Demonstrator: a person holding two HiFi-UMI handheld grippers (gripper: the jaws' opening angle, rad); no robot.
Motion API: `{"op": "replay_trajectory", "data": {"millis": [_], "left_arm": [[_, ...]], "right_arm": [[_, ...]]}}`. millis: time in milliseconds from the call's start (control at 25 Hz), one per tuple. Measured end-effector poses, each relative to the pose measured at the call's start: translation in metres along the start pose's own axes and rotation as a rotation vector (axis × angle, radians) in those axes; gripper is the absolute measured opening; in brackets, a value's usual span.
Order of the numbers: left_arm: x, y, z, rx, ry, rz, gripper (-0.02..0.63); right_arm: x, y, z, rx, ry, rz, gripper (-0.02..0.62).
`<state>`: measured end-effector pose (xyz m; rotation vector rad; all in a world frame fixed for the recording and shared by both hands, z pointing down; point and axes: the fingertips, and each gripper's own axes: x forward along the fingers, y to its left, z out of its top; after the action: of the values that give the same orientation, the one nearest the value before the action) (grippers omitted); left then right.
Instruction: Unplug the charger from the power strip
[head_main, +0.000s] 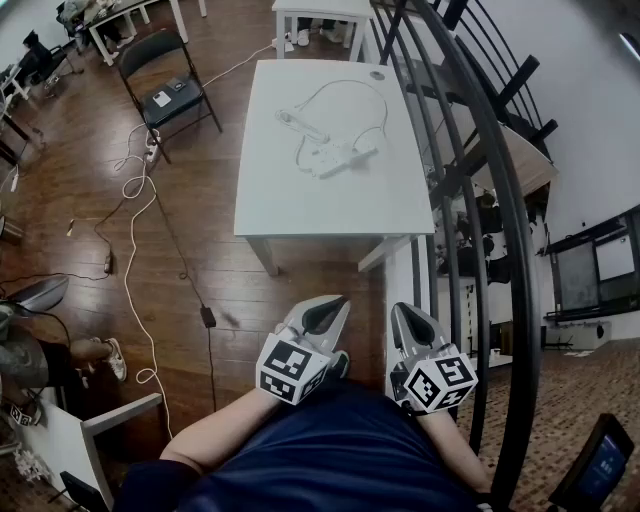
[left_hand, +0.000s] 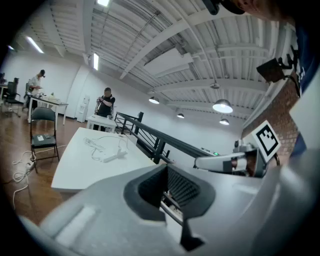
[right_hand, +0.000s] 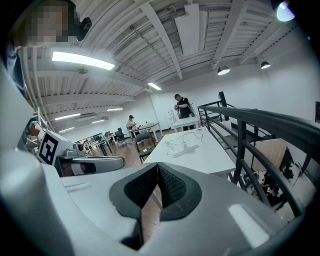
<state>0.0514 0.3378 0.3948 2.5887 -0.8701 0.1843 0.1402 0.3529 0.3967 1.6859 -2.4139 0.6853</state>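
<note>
One white power strip (head_main: 346, 158) trails a looped cord (head_main: 350, 83).

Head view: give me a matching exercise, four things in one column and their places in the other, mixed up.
Things:
1. power strip
2. black chair
3. railing
4. left gripper

Places:
A. right of the table
B. on the table
C. on the floor, left of the table
D. nearest the camera, shut

Pairs: 1-B, 2-C, 3-A, 4-D
</note>
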Motion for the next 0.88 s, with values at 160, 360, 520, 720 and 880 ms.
{"op": "replay_trajectory", "data": {"millis": [160,360,520,720,880], "left_arm": [[0.018,-0.016,0.002,0.004,-0.006,0.006,0.006],[0.045,-0.045,0.008,0.020,-0.023,0.002,0.006],[0.057,-0.056,0.007,0.032,-0.019,0.012,0.006],[0.057,-0.045,0.010,0.045,0.003,0.062,0.006],[0.063,-0.022,0.018,0.043,0.020,0.075,0.006]], "right_arm": [[-0.012,-0.022,0.006,-0.006,-0.002,-0.001,0.011],[-0.025,-0.049,0.012,-0.017,-0.001,0.016,0.011],[-0.031,-0.065,0.008,0.005,-0.002,0.031,0.011],[-0.020,-0.077,0.006,0.063,-0.002,0.046,0.011],[0.002,-0.081,0.016,0.085,-0.006,0.042,0.011]]}}
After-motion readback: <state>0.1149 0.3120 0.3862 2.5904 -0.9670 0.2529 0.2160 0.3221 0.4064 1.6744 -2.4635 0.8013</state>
